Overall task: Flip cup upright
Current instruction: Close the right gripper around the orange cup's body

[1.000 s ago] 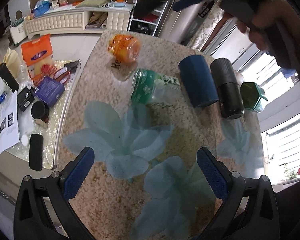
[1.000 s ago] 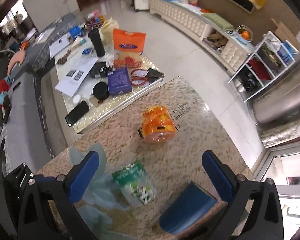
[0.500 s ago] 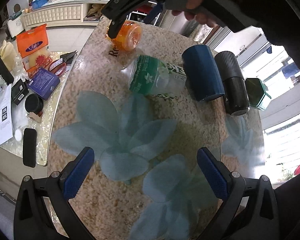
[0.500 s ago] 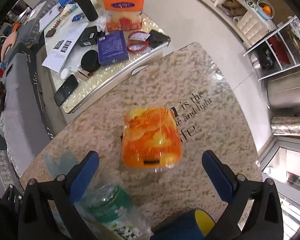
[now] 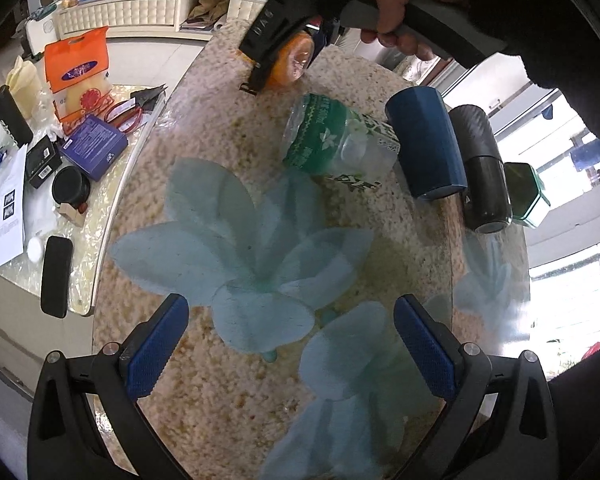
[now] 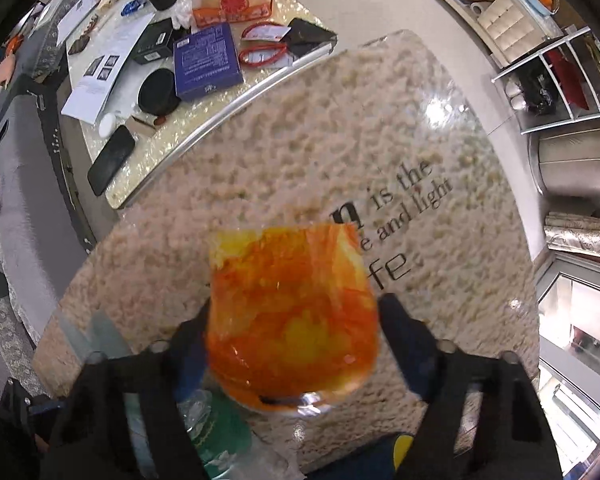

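An orange and yellow cup point(image 6: 292, 312) lies on its side on the beige table point(image 6: 340, 152). My right gripper point(image 6: 294, 332) has a finger against each side of the cup, closed around it. In the left wrist view the same cup point(image 5: 294, 58) shows at the far end of the table, partly hidden by the right gripper point(image 5: 276, 44) and the hand that holds it. My left gripper point(image 5: 286, 344) is open and empty, low over the near part of the table with the blue flower print.
A green-labelled clear cup point(image 5: 332, 140), a blue cup point(image 5: 426, 142), a black cylinder point(image 5: 482, 172) and a green box point(image 5: 526, 196) lie in a row across the table. A lower side table point(image 5: 80, 184) with boxes, a phone and papers stands to the left.
My right gripper has come down onto the orange cup and closed its fingers around it. My left gripper has stayed open and in place.
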A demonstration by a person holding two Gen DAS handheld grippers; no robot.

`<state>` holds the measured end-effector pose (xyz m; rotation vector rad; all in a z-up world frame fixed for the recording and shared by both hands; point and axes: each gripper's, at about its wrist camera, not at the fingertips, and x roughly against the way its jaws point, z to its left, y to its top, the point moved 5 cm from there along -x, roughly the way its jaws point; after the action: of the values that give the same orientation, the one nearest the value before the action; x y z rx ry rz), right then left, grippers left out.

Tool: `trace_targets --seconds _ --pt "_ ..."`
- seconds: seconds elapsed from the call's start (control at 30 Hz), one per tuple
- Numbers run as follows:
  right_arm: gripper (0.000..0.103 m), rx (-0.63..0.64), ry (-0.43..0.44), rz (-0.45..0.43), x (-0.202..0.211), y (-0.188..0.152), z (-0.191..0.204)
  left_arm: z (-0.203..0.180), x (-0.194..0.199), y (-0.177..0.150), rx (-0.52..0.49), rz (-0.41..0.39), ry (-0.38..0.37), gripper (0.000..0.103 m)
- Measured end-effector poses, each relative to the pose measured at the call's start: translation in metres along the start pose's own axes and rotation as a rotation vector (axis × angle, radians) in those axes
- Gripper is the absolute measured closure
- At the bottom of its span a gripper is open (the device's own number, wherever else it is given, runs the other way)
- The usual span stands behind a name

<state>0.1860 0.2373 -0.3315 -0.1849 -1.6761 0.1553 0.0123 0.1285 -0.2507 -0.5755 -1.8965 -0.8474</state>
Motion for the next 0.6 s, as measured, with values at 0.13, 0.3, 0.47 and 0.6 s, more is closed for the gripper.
trace_targets --seconds 0.13,0.3,0.47,0.6 --pt "0.037 0.004 0.001 -0.032 0.008 -0.003 -0.004 0.001 0.000 0.000 0.002 0.001 -0.002 0.000" --pt "0.039 0.011 0.013 -0.038 0.011 -0.009 -0.005 0.000 0.000 -0.002 0.003 0.004 0.000 0.000" --pt "0.039 -0.002 0.031 -0.053 0.015 -0.019 -0.007 0.000 0.003 -0.002 0.003 0.003 0.001 0.000" --pt "0.039 -0.023 0.040 -0.068 0.033 -0.029 -0.016 -0.005 0.008 -0.003 -0.007 0.000 -0.003 0.000"
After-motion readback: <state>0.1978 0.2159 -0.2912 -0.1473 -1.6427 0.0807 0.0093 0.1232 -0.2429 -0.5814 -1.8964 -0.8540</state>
